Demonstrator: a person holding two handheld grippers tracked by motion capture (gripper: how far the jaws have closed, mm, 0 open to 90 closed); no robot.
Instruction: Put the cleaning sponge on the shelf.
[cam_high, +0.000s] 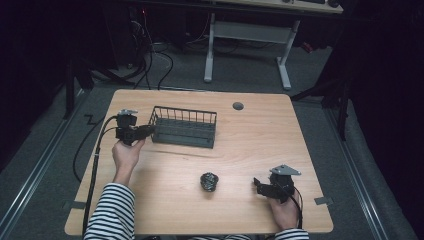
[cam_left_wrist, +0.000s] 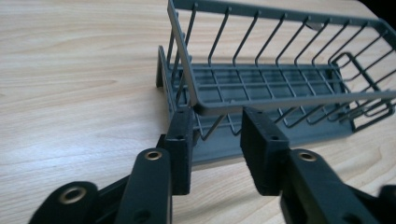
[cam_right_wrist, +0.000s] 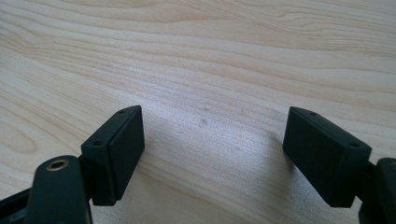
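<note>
The basket (cam_high: 184, 127) is dark grey wire with a slatted floor, standing upright at the far left of the tabletop (cam_high: 250, 150). Its near corner sits between the left gripper (cam_left_wrist: 215, 140)'s part-open jaws, the rim just at the pads. The right gripper (cam_high: 259, 184) hovers well apart, jaws wide, near a small dark lump (cam_high: 209, 181).
</note>
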